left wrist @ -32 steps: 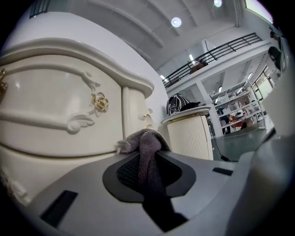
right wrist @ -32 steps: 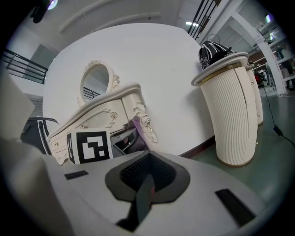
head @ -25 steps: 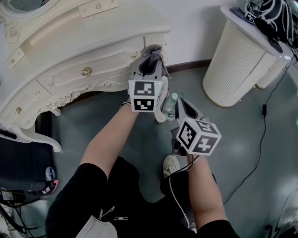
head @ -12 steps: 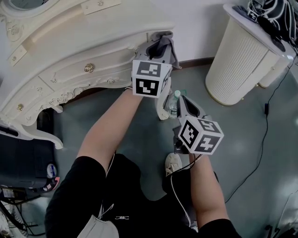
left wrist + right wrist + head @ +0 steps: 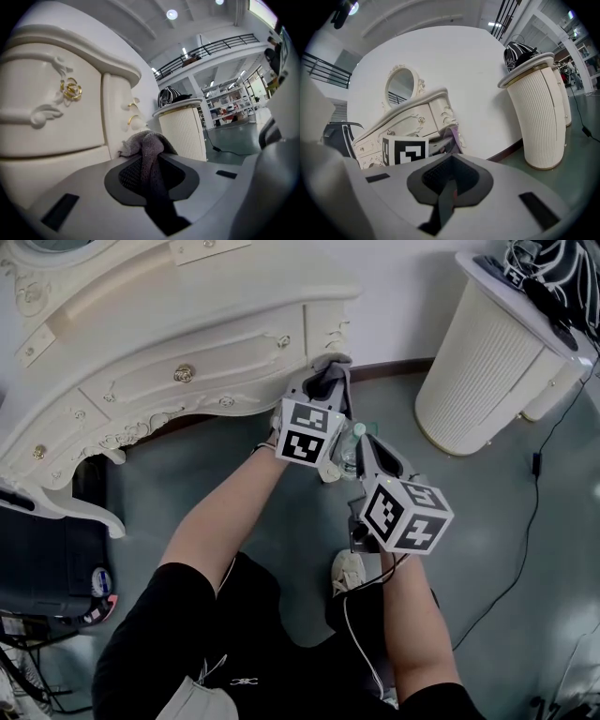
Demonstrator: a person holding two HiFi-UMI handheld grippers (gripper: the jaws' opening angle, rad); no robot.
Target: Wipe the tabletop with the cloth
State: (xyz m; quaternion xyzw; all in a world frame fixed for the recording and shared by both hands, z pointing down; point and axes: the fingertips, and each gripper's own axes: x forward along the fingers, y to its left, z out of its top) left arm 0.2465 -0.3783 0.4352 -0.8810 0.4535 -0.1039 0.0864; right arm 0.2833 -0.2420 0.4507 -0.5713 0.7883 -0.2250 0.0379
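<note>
i have the left gripper [image 5: 323, 382] clamped tight on a grey knitted cloth [image 5: 149, 146]: the jaws are closed onto it, a strip of it runs down between them and a bunch pokes out past the tips. in the head view the cloth sits at the right front corner of the cream carved wooden dresser with gold knobs [image 5: 187, 348], below the overhanging edge of its tabletop [image 5: 234, 273], so it is not on the top surface. in the left gripper view the bunch is just beside the dresser's corner post; i cannot tell if it touches.

the right gripper [image 5: 368, 448] is lower and closer to my body, just right of the left one, over the grey-green floor [image 5: 525, 549]. its jaws are pressed together with nothing between them. its view looks at the dresser's right end and at the left gripper's marker cube [image 5: 405, 152].

a clear plastic bottle with a green cap [image 5: 350, 446] stands on the floor between the two grippers in the head view. a cream ribbed cylindrical stand [image 5: 473, 362] is well off to the right, with dark stuff piled on top.
</note>
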